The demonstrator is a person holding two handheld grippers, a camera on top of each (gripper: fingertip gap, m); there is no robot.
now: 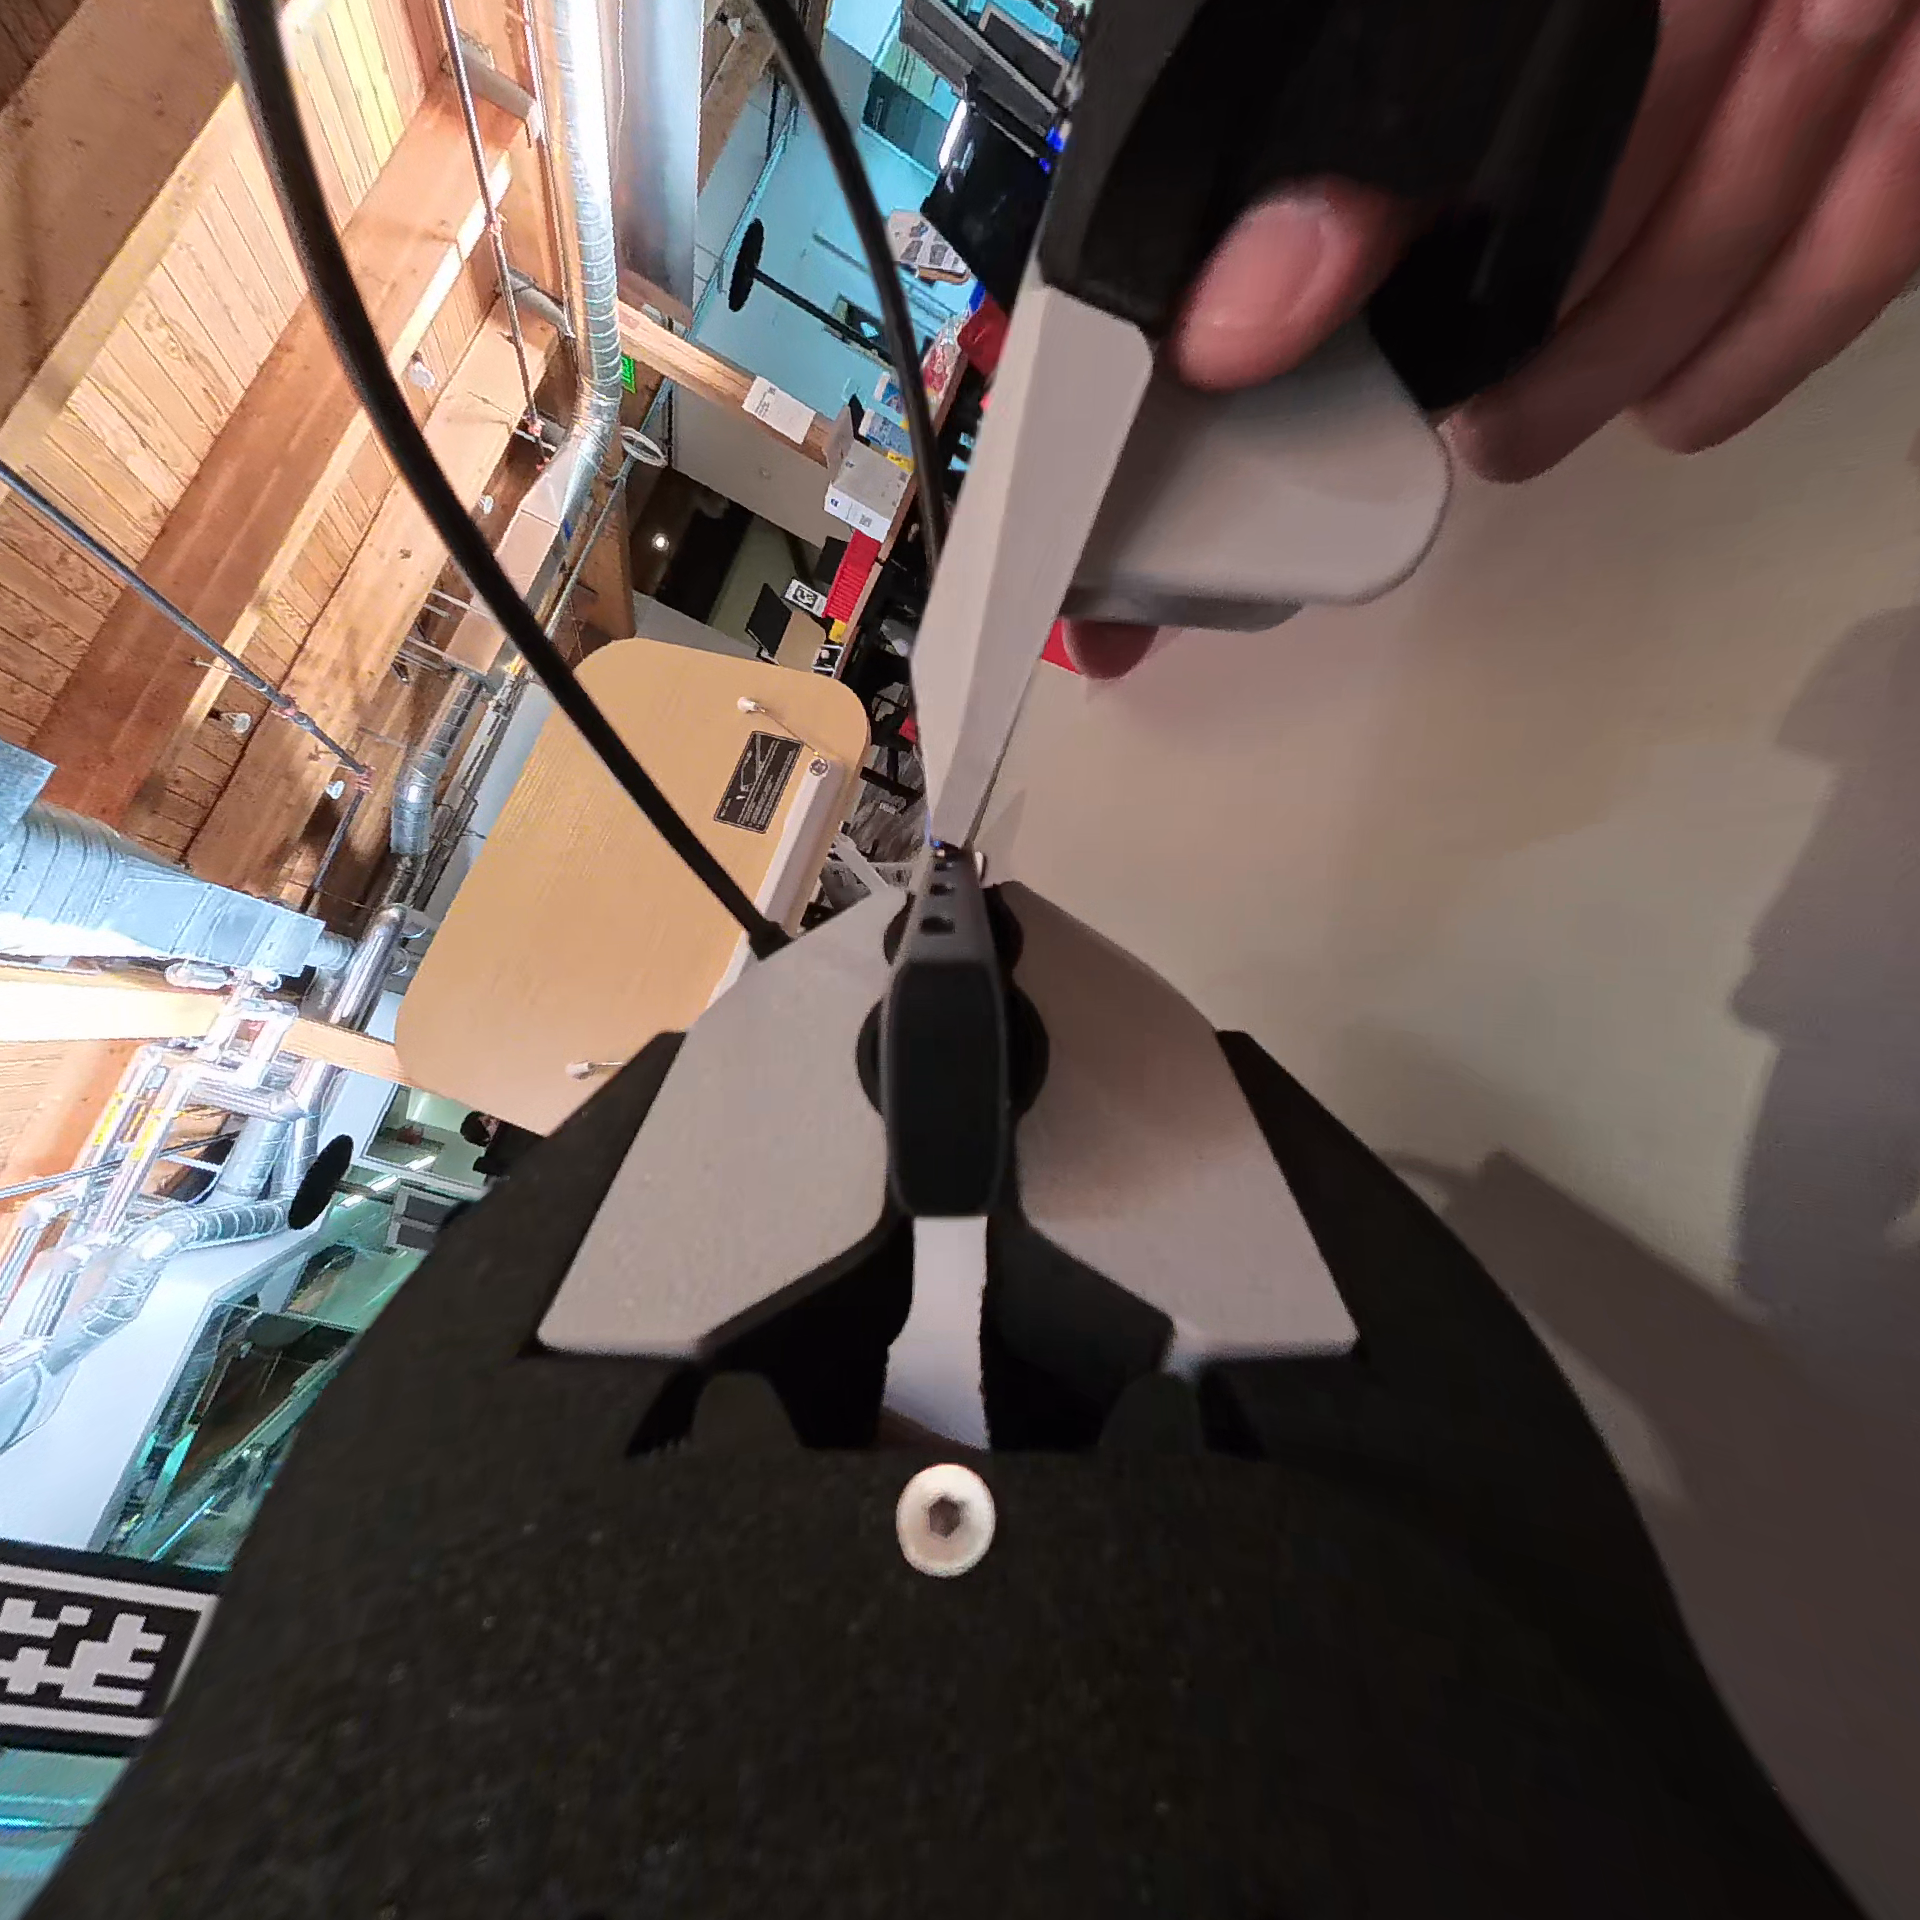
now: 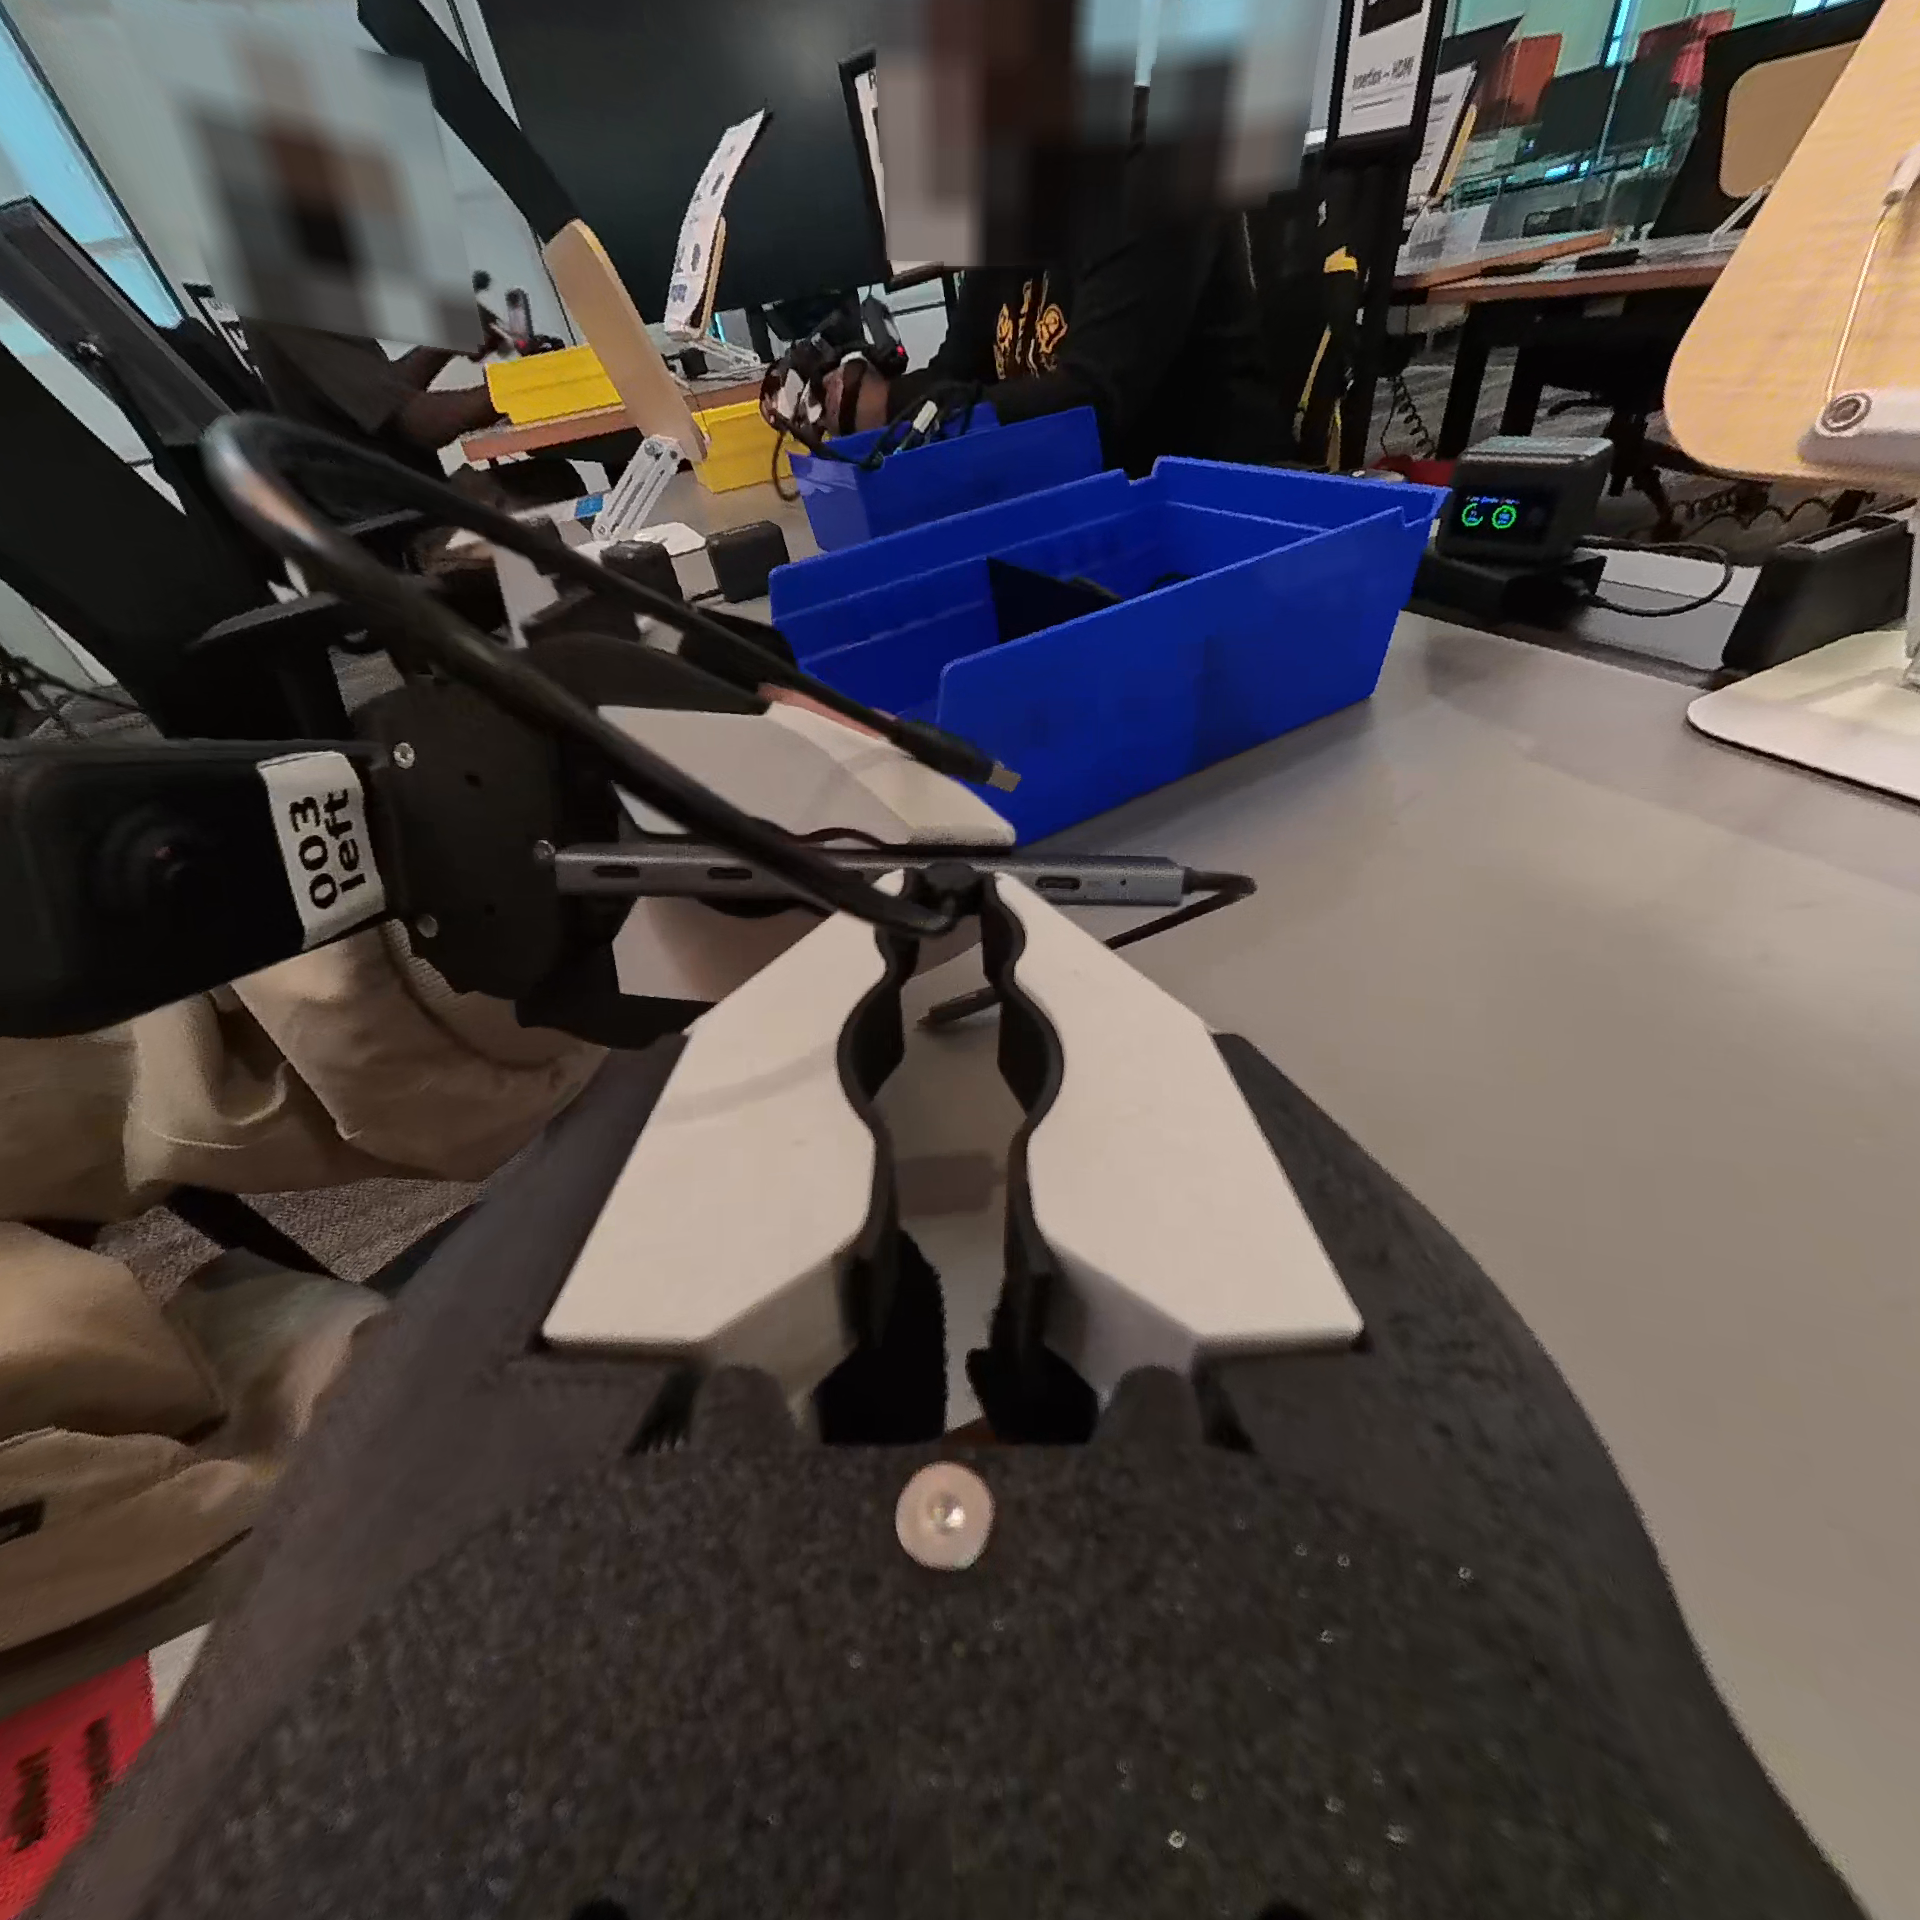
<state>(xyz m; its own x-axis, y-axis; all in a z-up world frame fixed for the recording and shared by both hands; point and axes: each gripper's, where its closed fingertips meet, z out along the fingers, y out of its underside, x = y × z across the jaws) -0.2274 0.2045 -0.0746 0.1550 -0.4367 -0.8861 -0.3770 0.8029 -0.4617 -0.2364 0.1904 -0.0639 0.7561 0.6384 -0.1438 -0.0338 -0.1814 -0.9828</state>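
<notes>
My left gripper (image 1: pixel 940 920) is shut on a slim dark grey hub (image 1: pixel 940 1091), seen end-on in the left wrist view. In the right wrist view the hub (image 2: pixel 1101 881) lies level above the grey table (image 2: pixel 1558 1143), held from the left. My right gripper (image 2: pixel 943 899) is shut on the black plug of a cable (image 2: pixel 499 665) right at the hub's side. The cable loops up and left, and its free connector end (image 2: pixel 987 774) hangs by the blue bin. The right gripper's white finger (image 1: pixel 1029 488) and a hand (image 1: pixel 1714 260) reach in from the upper right.
Two blue bins (image 2: pixel 1299 623) stand on the table just behind the hub. A small device with a green display (image 2: pixel 1507 514) and a white stand base (image 2: pixel 1818 717) sit at the right. A wood panel (image 1: pixel 644 862) is beyond. A person sits across the table. My left and right fingertips are right by each other.
</notes>
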